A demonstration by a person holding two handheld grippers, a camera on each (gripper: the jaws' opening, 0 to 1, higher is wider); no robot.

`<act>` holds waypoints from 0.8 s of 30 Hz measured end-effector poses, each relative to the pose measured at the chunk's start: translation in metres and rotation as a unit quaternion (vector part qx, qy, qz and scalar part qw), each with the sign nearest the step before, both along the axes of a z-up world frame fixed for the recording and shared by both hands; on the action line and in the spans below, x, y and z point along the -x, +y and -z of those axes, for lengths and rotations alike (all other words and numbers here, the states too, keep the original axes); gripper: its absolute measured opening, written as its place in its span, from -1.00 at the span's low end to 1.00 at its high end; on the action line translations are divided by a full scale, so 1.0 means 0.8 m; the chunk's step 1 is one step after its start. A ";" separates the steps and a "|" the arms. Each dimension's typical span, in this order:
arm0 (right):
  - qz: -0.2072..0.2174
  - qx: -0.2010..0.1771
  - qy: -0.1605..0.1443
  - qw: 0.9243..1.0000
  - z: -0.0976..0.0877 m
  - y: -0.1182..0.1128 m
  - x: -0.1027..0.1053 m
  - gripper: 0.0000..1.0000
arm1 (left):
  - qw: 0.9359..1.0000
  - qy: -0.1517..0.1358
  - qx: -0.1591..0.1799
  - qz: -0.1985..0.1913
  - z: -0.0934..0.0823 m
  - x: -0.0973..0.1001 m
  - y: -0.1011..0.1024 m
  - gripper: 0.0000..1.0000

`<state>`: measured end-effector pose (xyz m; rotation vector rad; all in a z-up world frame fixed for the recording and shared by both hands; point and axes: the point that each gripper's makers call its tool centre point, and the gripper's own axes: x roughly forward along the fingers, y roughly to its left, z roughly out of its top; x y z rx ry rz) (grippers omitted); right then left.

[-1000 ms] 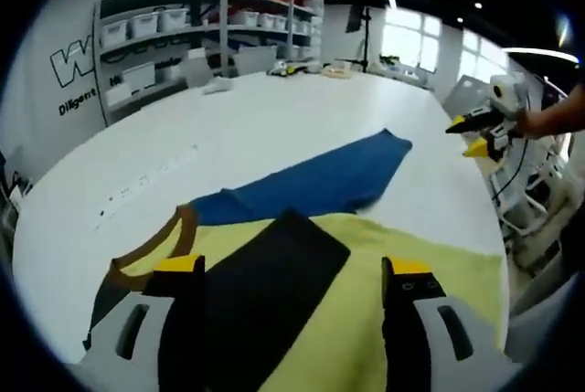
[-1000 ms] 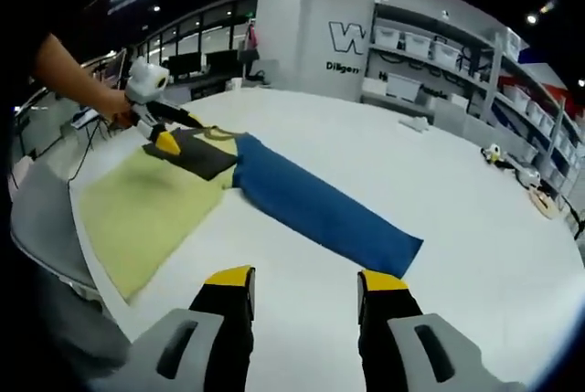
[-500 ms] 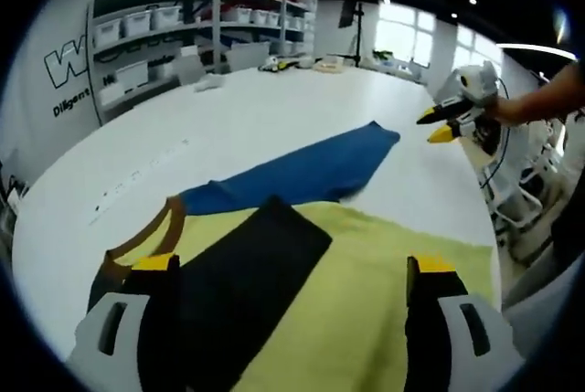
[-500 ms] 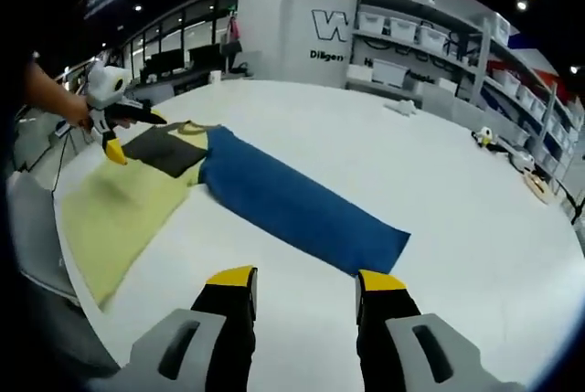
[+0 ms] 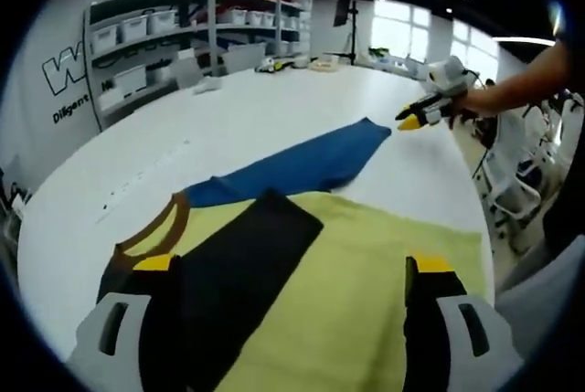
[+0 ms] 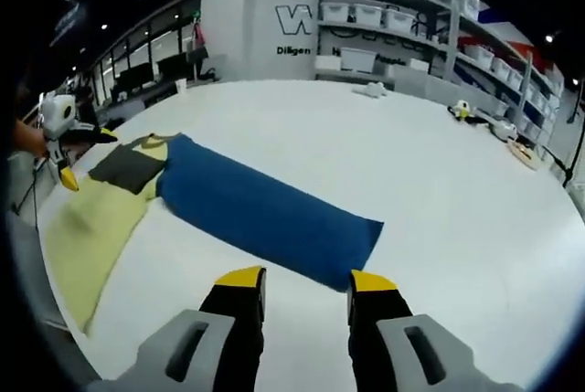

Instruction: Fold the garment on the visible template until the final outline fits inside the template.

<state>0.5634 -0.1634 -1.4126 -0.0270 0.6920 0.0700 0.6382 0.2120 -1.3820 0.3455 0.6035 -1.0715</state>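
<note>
Across the lower half of the left gripper view lies the yellow garment, flat on the white bench, brown-trimmed neckline at lower left and a black rectangular template resting on its chest area. Blue sleeve runs out straight from the shoulder toward upper right, unfolded. Left claw hovers released over the garment, jaws wide apart astride the template, grasping nothing. Right claw also released, jaws apart and empty, sitting just short of the sleeve's cuff end at lower centre of the right gripper view; in the left gripper view it appears at upper right, held by a hand, near the cuff. Judgement: step in hand is picking up the cuff to fold the sleeve back over the body. To do it well, pinch the cuff edge squarely, lift only enough to clear the bench, carry it across toward the template in line with the sleeve, and lay it so no blue sticks past the template edge; left claw could pin the shoulder so the body doesn't drag. Folding barely begun. Containers: white storage bins on the back-wall shelves, contents too small to tell.
</note>
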 end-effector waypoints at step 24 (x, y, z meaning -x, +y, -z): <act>0.056 0.010 0.045 0.997 0.040 -0.026 -0.024 -0.64 | 1.000 -0.001 0.001 -0.013 -0.014 0.023 0.045 0.86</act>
